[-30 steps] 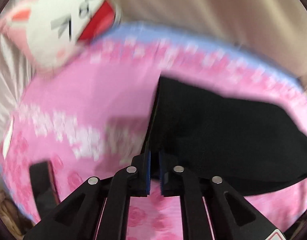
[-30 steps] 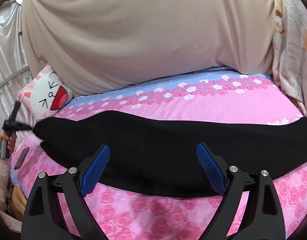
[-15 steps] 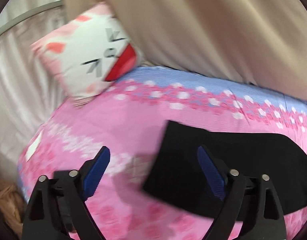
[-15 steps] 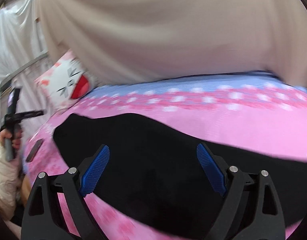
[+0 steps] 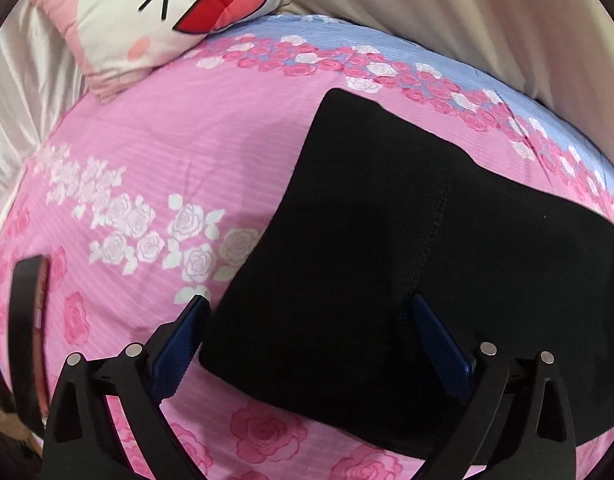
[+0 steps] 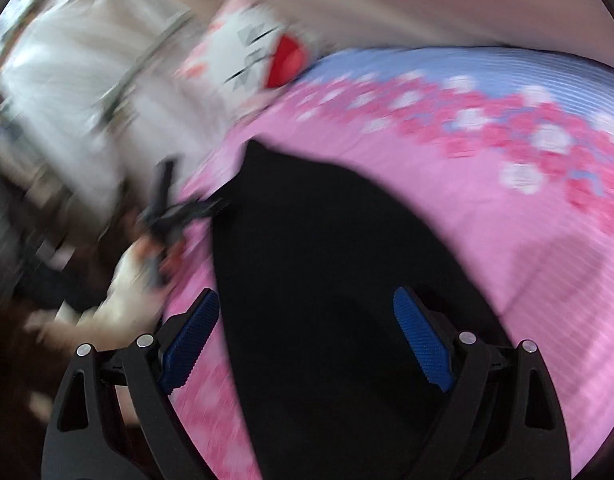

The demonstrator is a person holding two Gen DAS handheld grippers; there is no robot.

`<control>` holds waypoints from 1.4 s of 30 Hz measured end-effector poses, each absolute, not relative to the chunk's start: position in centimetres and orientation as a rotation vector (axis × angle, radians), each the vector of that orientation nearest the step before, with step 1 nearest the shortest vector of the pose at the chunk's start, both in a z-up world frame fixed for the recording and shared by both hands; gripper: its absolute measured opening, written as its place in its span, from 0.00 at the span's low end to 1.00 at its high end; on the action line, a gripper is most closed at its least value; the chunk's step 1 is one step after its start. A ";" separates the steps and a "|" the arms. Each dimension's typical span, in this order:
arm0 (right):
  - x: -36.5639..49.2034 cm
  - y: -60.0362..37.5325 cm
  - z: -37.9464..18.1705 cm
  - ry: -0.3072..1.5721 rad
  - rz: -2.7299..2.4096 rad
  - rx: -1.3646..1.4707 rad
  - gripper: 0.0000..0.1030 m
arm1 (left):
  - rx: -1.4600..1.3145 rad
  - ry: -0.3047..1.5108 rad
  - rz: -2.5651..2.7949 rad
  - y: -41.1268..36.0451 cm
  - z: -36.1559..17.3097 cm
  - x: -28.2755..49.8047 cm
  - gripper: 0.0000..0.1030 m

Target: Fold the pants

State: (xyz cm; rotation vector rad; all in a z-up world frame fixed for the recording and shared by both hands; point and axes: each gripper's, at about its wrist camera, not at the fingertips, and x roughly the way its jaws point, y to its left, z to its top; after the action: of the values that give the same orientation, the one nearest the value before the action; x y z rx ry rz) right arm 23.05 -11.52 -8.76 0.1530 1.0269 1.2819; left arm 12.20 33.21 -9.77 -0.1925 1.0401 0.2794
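Black pants [image 5: 407, 248] lie flat on a pink rose-print bed [image 5: 179, 152], their squared end toward the left. My left gripper [image 5: 311, 336] is open and empty, its blue pads over the pants' near left corner. In the blurred right wrist view the pants [image 6: 315, 264] stretch away from my right gripper [image 6: 307, 328], which is open and empty above them. The left gripper [image 6: 163, 216] shows there at the pants' far end, held by a hand.
A white cartoon-face pillow [image 5: 155, 12] lies at the bed's far left corner, also in the right wrist view [image 6: 247, 56]. Beige curtain [image 5: 467, 8] hangs behind the bed. A dark strap-like object [image 5: 27, 328] lies at the bed's left edge.
My left gripper opened, letting go of the pants' end, and now sits low over the corner. My right gripper stayed open and swung left along the pants.
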 end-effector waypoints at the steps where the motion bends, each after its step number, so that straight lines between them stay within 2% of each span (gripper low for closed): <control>1: 23.5 -12.1 -8.6 1.012 1.272 0.141 0.85 | -0.210 1.040 0.281 33.2 -9.5 12.2 0.94; 5: 27.1 -13.8 -11.4 1.167 1.271 0.267 0.85 | -0.214 0.983 0.279 31.6 -7.0 11.7 0.90; 11: 25.1 -12.4 -12.4 1.224 1.416 0.139 0.86 | -0.114 0.857 0.196 25.6 -3.3 11.5 0.91; 14: 24.1 -12.2 -11.2 1.145 1.407 0.027 0.85 | -0.071 0.873 0.117 22.8 -3.6 12.3 0.91; 17: 26.9 -13.9 -11.3 1.117 1.284 0.099 0.86 | -0.052 0.923 0.039 20.3 -5.2 13.2 0.91; 22: 26.6 -12.6 -13.1 1.227 1.330 0.049 0.86 | 0.014 0.954 -0.013 17.1 -7.0 13.0 0.91; 25: 24.5 -11.3 -11.8 1.220 1.449 0.004 0.86 | 0.077 0.954 -0.027 15.2 -7.6 12.3 0.91; 27: 24.0 -10.1 -11.1 1.197 1.493 -0.027 0.89 | 0.111 0.950 -0.041 14.1 -7.9 11.9 0.91; 28: 24.2 -9.6 -11.3 1.199 1.493 -0.018 0.94 | 0.129 0.947 -0.050 13.5 -8.1 11.8 0.91; 31: 26.2 -8.4 -12.6 1.255 1.453 -0.003 0.95 | 0.197 0.913 -0.013 12.3 -7.8 11.7 0.91; 35: 27.8 -6.5 -13.2 1.319 1.526 0.159 0.96 | 0.210 0.786 0.048 12.2 -5.1 11.8 0.94; 38: 28.4 -5.7 -13.6 1.355 1.538 0.215 0.96 | 0.349 0.792 0.277 14.1 -5.8 13.7 0.94; 42: 30.6 -7.2 -12.0 1.216 1.452 0.419 0.96 | 0.461 0.839 0.649 21.9 -7.9 14.8 0.94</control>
State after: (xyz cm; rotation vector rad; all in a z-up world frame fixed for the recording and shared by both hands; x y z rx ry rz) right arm 30.57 -7.16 -12.04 0.4191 1.2163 1.4523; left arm 14.78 21.92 -7.93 0.4611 0.8389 0.6489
